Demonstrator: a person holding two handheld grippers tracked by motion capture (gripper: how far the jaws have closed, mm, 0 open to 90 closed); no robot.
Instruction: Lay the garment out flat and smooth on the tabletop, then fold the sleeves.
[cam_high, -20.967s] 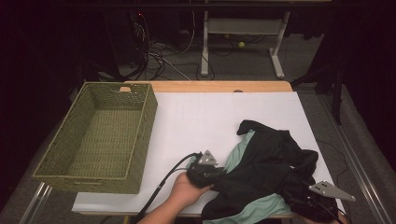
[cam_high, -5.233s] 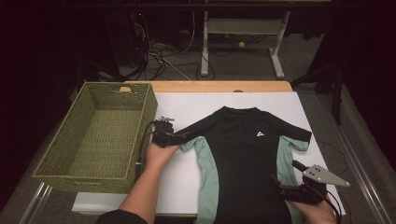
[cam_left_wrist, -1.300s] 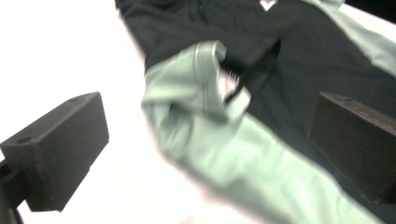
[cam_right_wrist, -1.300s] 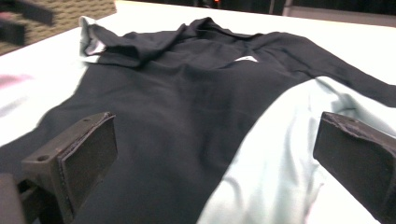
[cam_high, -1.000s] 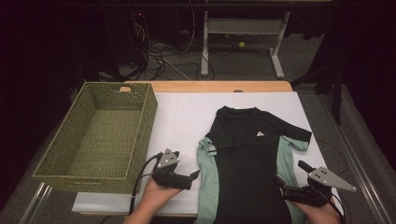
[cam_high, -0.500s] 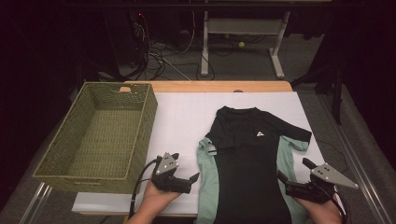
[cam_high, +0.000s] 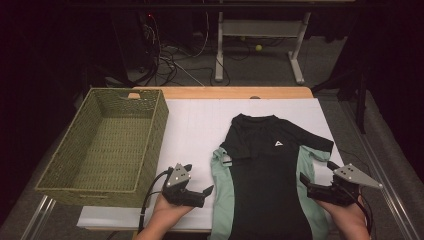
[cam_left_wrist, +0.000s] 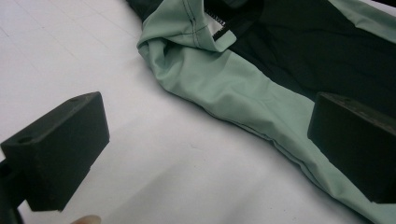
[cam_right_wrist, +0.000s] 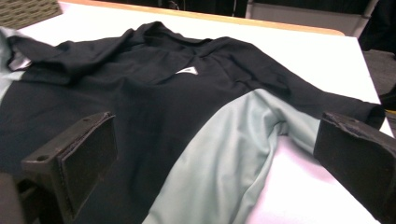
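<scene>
Shirt (cam_high: 265, 180): lying flat on table (cam_high: 195, 125). Left gripper (cam_high: 202, 192), right gripper (cam_high: 306, 181): both hovering spread wide, seemingly touching nothing, flanking its hem.

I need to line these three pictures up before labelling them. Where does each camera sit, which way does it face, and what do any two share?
High view: fixed above the near side, looking forward and down on the table, basket and shirt; both hands with left gripper and right gripper.
Left gripper view: rides the left gripper, facing the shirt's green side panel; open black jaws.
Right gripper view: rides the right gripper, facing across the shirt; open jaws.
Shared: all show the shirt.
</scene>
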